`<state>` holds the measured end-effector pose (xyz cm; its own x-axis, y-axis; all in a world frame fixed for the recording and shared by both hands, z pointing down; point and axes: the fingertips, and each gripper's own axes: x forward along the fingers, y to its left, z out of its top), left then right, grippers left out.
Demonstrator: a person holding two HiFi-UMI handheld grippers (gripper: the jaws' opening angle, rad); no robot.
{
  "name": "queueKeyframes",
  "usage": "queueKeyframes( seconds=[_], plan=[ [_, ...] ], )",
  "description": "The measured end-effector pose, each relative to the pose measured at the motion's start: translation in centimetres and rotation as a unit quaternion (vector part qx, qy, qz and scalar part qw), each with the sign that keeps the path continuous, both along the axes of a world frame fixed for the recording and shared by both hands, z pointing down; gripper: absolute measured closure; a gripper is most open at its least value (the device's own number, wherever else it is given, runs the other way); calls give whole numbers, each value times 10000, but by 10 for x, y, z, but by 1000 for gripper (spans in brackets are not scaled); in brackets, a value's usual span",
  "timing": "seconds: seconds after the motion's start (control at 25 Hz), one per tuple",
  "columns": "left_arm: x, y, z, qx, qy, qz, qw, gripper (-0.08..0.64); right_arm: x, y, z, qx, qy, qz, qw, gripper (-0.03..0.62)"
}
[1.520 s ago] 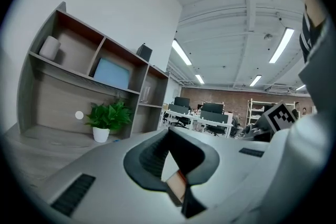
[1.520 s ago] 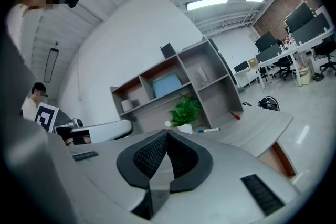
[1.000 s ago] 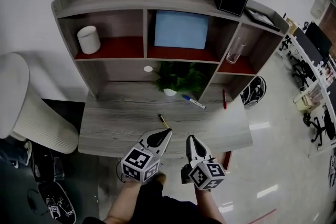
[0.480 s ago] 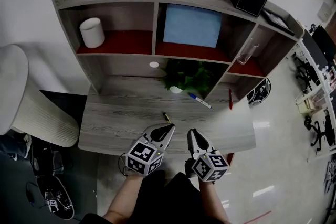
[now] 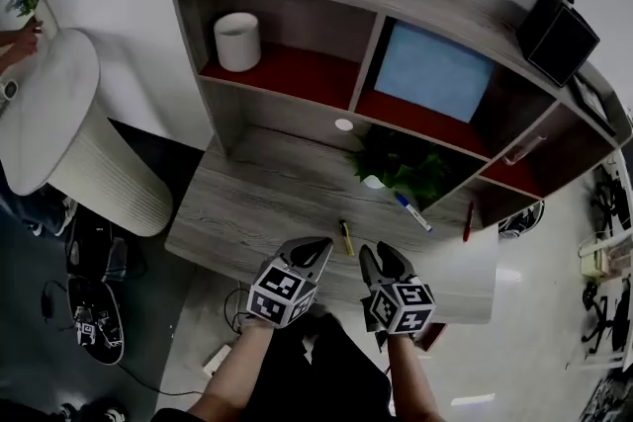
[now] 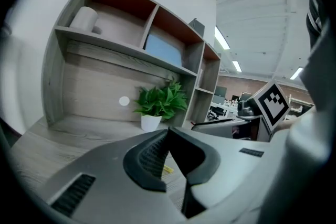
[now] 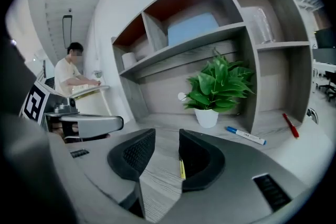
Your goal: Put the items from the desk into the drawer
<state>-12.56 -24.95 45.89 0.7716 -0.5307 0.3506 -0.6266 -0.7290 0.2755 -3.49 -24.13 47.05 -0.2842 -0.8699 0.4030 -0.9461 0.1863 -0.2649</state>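
A yellow pen [image 5: 345,237] lies on the grey wooden desk [image 5: 257,208], just beyond my two grippers. Further back, a blue-capped white marker [image 5: 413,212] lies next to a potted plant [image 5: 401,168], and a red pen [image 5: 467,222] rests in the right nook. My left gripper [image 5: 315,250] hovers at the desk's front edge, its jaws together and empty [image 6: 168,131]. Beside it my right gripper [image 5: 382,259] is open; the yellow pen [image 7: 181,168] shows through its gap [image 7: 167,136]. No drawer is in view.
The hutch holds a white cup [image 5: 237,42], a blue panel [image 5: 433,72] and a glass [image 5: 524,150], with a black box [image 5: 557,20] on top. A white chair [image 5: 59,133] stands left of the desk. A person [image 7: 73,73] stands further left.
The head view has swung left and tilted, so the desk now sits skewed to the right. Both grippers stay side by side at the desk's front edge, a little nearer the yellow pen.
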Motion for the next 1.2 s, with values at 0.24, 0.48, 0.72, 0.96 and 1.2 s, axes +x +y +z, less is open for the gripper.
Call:
queueKeyframes(
  seconds=[0.24, 0.48, 0.72, 0.96, 1.2],
  plan=[
    [-11, -14, 23, -295, -148, -599, 9977, 534, -8, -31, 34, -376, 324, -456, 9977, 448],
    [-17, -26, 53, -535, -343, -936, 9936, 534, -14, -57, 71, -861, 543, -706, 9923, 445],
    [-22, -36, 83, -791, -540, -1170, 9885, 534, -15, -66, 113, -1327, 717, -795, 9854, 445],
    [-28, -40, 93, -953, -501, -1358, 9849, 534, -15, -66, 145, -1690, 1121, -842, 9756, 445],
    [-37, -40, 96, -990, -542, -1430, 9833, 534, -12, -61, 167, -1974, 1369, -756, 9678, 445]
  ],
)
